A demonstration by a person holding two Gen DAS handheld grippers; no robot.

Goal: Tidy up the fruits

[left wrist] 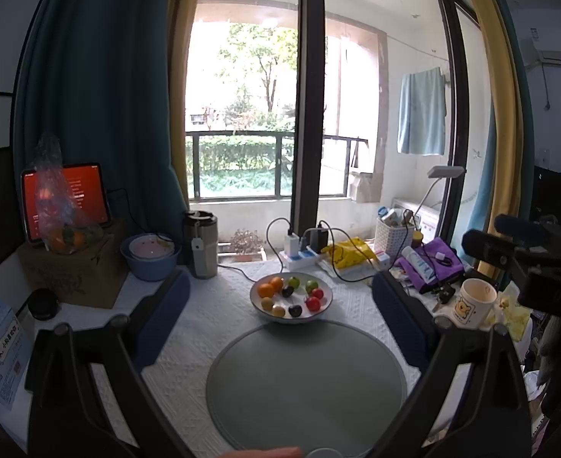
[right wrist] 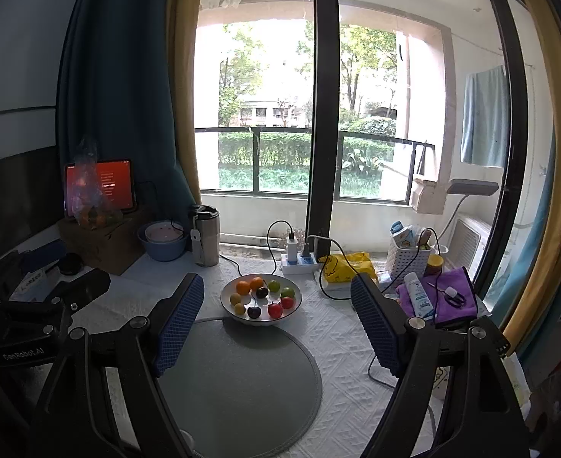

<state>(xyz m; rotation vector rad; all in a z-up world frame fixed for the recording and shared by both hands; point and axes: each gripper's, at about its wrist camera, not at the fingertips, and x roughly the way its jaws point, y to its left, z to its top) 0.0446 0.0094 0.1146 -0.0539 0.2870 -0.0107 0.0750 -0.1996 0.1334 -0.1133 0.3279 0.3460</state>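
A: What does the left wrist view show?

B: The left tool [left wrist: 280, 309] is spread wide, its dark blue padded fingers [left wrist: 164, 316] at the lower left and lower right of the frame, gripping nothing and touching nothing. Between them, just below centre, sits the shallow white ceramic bowl [left wrist: 259, 307] of small fruits on the white quilted table [left wrist: 188, 339]. In it are two oranges [left wrist: 271, 287], green fruits [left wrist: 293, 281], red fruits [left wrist: 313, 303], dark plums [left wrist: 295, 310] and small yellow fruits [left wrist: 267, 303].

A: And in front of the bowl?

B: A round grey-green mat [left wrist: 307, 389] lies bare in the lower centre; the bowl's near rim overlaps its far edge. At the right edge, the right tool's black body [left wrist: 528, 259] shows above a white mug with a bear print [left wrist: 471, 303].

A: Now the right wrist view?

B: The right tool [right wrist: 278, 320] is also gaping wide, its blue ribbed pads [right wrist: 177, 324] to either side of the lower centre, holding nothing. The bowl [right wrist: 228, 307] stands between them, slightly left of centre, the fruits [right wrist: 261, 297] all inside, the mat [right wrist: 238, 389] below it. The left tool's black frame [right wrist: 32, 316] fills the lower left. Behind the bowl, a steel tumbler [right wrist: 206, 240] and a white power strip [right wrist: 299, 261] stand near the window.
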